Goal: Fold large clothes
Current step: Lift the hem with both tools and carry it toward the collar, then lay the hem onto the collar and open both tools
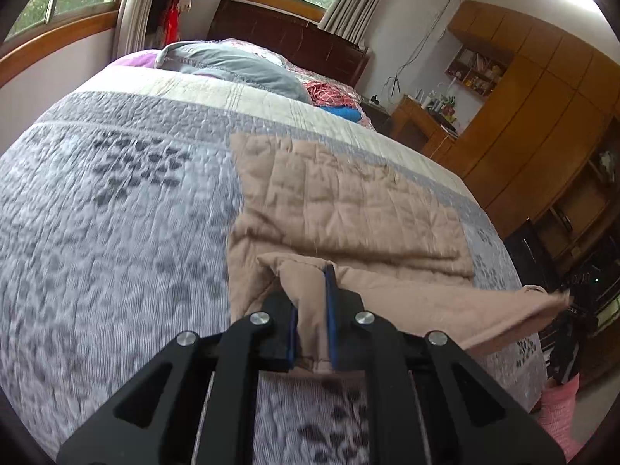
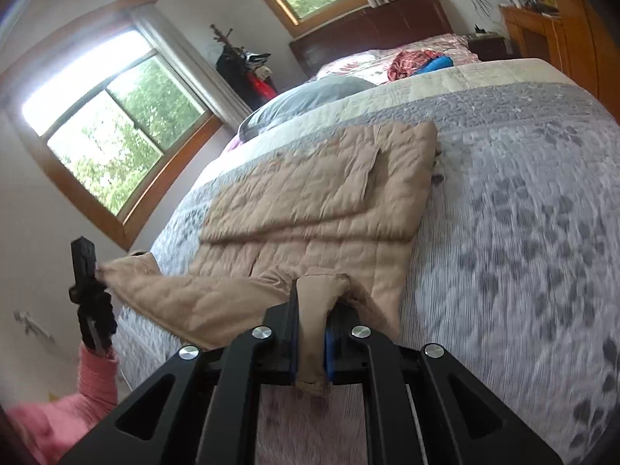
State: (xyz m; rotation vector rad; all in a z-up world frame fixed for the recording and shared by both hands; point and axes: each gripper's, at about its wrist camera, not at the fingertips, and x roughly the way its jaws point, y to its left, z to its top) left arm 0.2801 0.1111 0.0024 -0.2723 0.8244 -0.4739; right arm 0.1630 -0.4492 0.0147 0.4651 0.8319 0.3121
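A tan quilted garment (image 1: 348, 201) lies on the grey patterned bedspread (image 1: 116, 213), partly folded, and its near edge is lifted off the bed between both grippers. My left gripper (image 1: 310, 286) is shut on a bunched fold of that edge. My right gripper (image 2: 316, 298) is shut on another fold of the garment (image 2: 317, 193). In the right wrist view the left gripper (image 2: 91, 275) shows at the far left on the garment's corner, above a pink sleeve (image 2: 97, 379). In the left wrist view the right gripper (image 1: 569, 310) is a dark blur at the stretched edge's far end.
A grey pillow (image 1: 232, 66) and a heap of red plaid and blue clothes (image 1: 333, 97) lie near the dark wooden headboard (image 1: 294, 38). Wooden wardrobes (image 1: 534, 108) and a cluttered side table (image 1: 422, 120) stand along the right. Windows (image 2: 116, 131) line the left wall.
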